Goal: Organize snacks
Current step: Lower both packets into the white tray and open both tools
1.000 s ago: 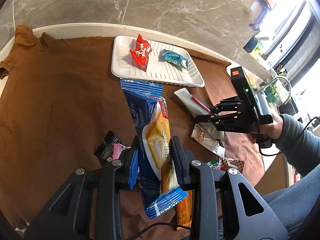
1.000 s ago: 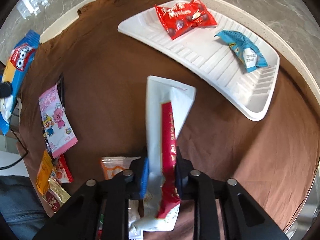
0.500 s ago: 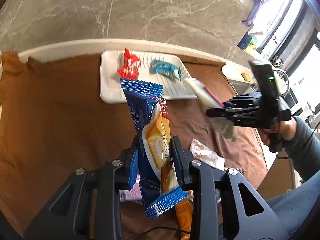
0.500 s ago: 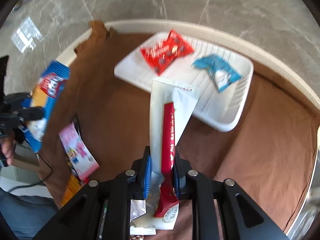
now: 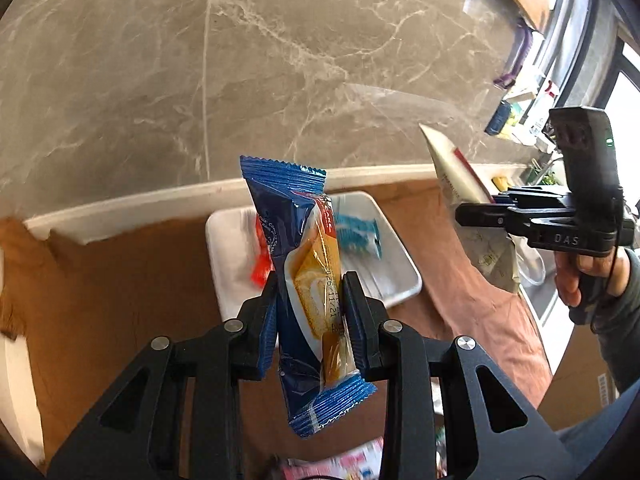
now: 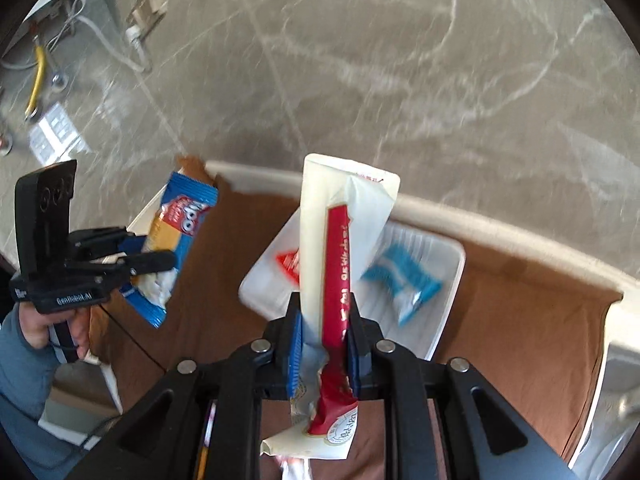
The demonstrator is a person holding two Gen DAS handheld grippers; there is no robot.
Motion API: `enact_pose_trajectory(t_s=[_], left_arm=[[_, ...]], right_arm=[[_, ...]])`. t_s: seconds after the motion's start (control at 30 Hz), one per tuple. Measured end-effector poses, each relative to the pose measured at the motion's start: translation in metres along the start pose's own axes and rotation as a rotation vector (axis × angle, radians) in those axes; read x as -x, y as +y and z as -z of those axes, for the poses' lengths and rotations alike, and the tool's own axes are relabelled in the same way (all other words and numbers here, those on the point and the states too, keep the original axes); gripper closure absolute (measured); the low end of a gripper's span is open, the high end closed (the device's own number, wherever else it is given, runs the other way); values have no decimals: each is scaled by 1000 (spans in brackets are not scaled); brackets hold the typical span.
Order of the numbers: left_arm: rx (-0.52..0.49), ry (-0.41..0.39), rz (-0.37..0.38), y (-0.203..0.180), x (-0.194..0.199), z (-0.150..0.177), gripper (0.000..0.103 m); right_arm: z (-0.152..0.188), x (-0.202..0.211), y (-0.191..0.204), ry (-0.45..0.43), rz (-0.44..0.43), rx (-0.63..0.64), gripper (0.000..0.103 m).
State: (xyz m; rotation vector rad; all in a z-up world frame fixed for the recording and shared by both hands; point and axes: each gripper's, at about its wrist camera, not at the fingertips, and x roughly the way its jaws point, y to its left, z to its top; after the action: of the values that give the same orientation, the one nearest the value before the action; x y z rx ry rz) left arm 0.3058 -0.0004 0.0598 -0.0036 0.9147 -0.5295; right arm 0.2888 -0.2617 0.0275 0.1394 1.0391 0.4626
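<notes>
the left gripper (image 5: 310, 316) is clenched on a blue pack (image 5: 298, 248), its two fingers pressing the wrapper's sides about midway down. the pack stands nearly upright between them, crimped top edge up, lower end hanging below the pads, clear of the cloth. in the right wrist view the same pack (image 6: 176, 240) shows out to the left, held in the air over the table's near-left edge by the left gripper (image 6: 148, 262).

the right gripper (image 6: 322, 344) is clenched on a white pack (image 6: 340, 240) with a red stripe down its length. it too stands upright, its folded top above the fingers and its crumpled lower end sticking out beneath them. from the left wrist view the right gripper (image 5: 476, 212) sits to the right, raised above the cloth, with the white pack (image 5: 452, 172) poking up and another part hanging below.

both packs are lifted, neither touching the tray (image 5: 228, 256). the white tray lies on the brown cloth (image 5: 120, 280) near the table's far rim (image 5: 120, 212), ahead of both grippers. in it lie a red pack (image 5: 260, 264) toward the left and a teal pack (image 5: 356, 234) toward the right, apart from each other; both are blurred. the right wrist view shows the tray (image 6: 448, 280) the same way, red pack (image 6: 288, 262) left, teal pack (image 6: 404, 280) right.

a pink wrapper (image 5: 340, 464) lies on the cloth below the left gripper, mostly hidden and blurred.
</notes>
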Motion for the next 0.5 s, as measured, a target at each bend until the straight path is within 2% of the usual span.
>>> enact_pose_trajectory(t_s=[0.1, 0.3, 0.5], left_arm=[[-2, 22, 14, 8, -29, -19, 75], [-15, 74, 17, 8, -79, -32, 75], [-19, 124, -17, 14, -127, -35, 75]], right_arm=[[-12, -11, -1, -12, -1, -18, 83], [-24, -45, -7, -6, -7, -55, 83], [-14, -103, -27, 87, 25, -107, 83]])
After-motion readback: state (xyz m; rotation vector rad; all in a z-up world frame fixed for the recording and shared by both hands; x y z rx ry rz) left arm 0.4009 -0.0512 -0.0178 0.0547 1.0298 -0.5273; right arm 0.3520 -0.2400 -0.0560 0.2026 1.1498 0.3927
